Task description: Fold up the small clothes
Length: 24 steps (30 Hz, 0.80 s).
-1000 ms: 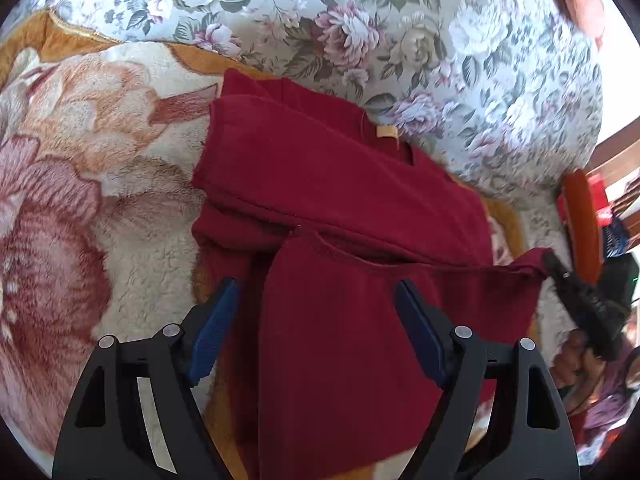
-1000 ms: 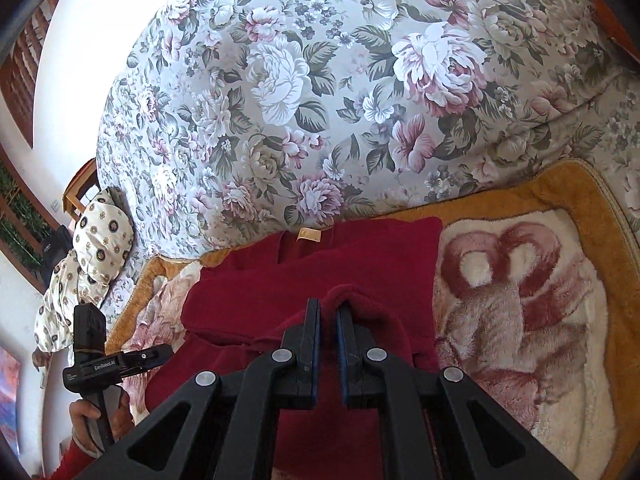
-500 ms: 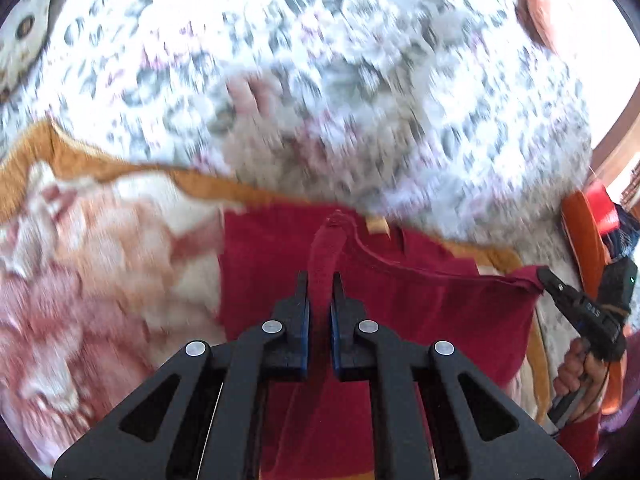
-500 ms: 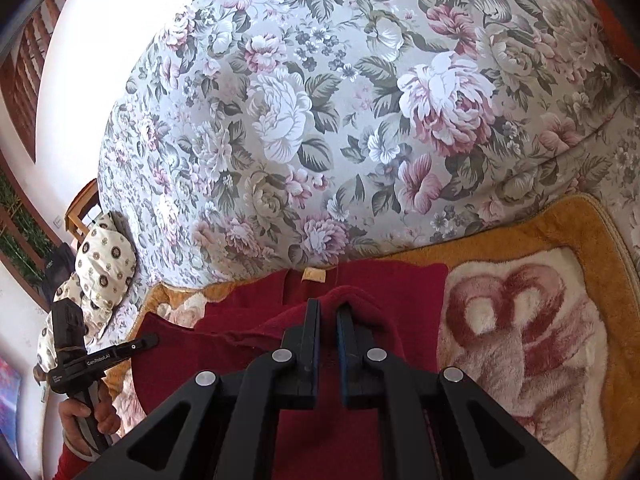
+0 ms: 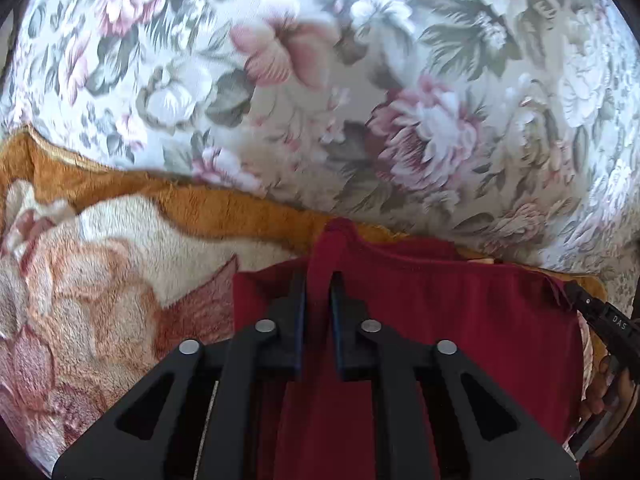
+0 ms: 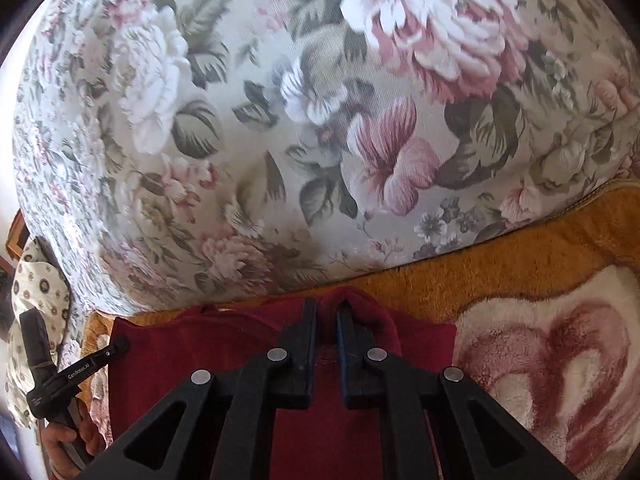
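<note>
Both grippers now carry the red top's (image 5: 460, 320) hem forward over the blanket (image 5: 120, 280). Left gripper (image 5: 319, 280) and right gripper (image 6: 326, 312) pinch corners, jaws easing apart. Soft, light, floppy; grab edges.

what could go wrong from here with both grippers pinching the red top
1. Both the left gripper and the right gripper pinch only a narrow bunch of the red garment, and their jaws are opening, so an edge may drop early and leave the fold crooked.
2. The fleece blanket may snag and ruck the cloth.
</note>
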Tool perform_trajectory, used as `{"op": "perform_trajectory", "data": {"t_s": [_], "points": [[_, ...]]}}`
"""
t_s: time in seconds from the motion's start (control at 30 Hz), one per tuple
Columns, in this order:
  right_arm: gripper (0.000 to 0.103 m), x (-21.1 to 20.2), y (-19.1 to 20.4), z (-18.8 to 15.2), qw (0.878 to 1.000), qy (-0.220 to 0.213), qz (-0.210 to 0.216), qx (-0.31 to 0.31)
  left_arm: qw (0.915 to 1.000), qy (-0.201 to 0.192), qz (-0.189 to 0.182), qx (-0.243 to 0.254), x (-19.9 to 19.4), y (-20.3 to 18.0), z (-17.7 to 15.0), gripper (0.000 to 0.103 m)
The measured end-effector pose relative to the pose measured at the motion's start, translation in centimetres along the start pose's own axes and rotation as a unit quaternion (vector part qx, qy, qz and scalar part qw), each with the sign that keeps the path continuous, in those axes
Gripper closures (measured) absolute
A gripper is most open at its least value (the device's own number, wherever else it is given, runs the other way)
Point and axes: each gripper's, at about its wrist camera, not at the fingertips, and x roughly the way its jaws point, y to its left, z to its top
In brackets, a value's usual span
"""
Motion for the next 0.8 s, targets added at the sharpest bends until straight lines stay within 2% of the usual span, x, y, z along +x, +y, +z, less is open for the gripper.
{"op": "perform_trajectory", "data": {"t_s": [0.03, 0.1, 0.13, 0.17, 0.2, 0.27, 0.33, 0.4, 0.5, 0.53, 0.6, 0.7, 0.8], "points": [[0.091, -0.3, -0.3, 0.0, 1.000, -0.001, 0.007, 0.005, 1.0000, 0.000, -0.004, -0.007, -0.2, 0.5, -0.1, 0.087], [0.088, -2.1, -0.9, 0.0, 0.999, -0.023, 0.030, 0.022, 0.9997, -0.011, -0.008, -0.018, -1.4, 1.3, -0.1, 0.071], [0.083, -3.2, -1.0, 0.1, 0.998, -0.032, 0.035, 0.027, 0.9997, -0.017, -0.006, -0.019, -1.9, 1.5, -0.1, 0.065], [0.076, -4.0, -1.0, 0.2, 0.998, -0.040, 0.029, 0.027, 0.9994, -0.029, -0.002, -0.018, -3.0, 1.8, -0.2, 0.057], [0.065, -5.3, -0.7, 0.2, 0.998, -0.059, -0.004, 0.018, 0.9992, -0.035, -0.003, -0.018, -3.7, 1.9, -0.3, 0.056], [0.065, -6.8, -0.1, 0.3, 0.997, -0.079, -0.026, -0.005, 0.9986, -0.050, -0.017, -0.011, -5.6, 1.9, -0.8, 0.053], [0.065, -7.7, 0.6, 0.2, 0.996, -0.084, -0.012, -0.018, 0.9984, -0.051, -0.023, -0.003, -6.7, 1.4, -1.3, 0.053], [0.065, -7.3, 1.9, -0.5, 0.997, -0.062, 0.004, -0.052, 0.9980, -0.052, -0.033, 0.011, -7.5, 0.7, -2.4, 0.053], [0.069, -5.0, 4.1, -2.4, 0.993, -0.033, -0.017, -0.108, 0.9985, -0.029, -0.034, 0.032, -6.4, -0.6, -4.3, 0.053], [0.073, -3.9, 4.3, -2.8, 0.993, -0.024, -0.026, -0.113, 0.9986, -0.020, -0.031, 0.037, -5.9, -1.3, -5.0, 0.053], [0.075, -1.4, 3.5, -3.3, 0.994, 0.001, -0.057, -0.098, 0.9987, 0.003, 0.003, 0.052, -3.8, -1.9, -6.2, 0.053], [0.084, 1.2, 1.4, -3.4, 0.993, 0.017, -0.082, -0.079, 0.9983, 0.014, 0.030, 0.047, -1.9, -1.5, -6.4, 0.053], [0.084, 1.2, 0.9, -2.8, 0.993, 0.020, -0.083, -0.076, 0.9996, 0.025, 0.008, 0.013, -1.3, -0.1, -5.7, 0.053]]}}
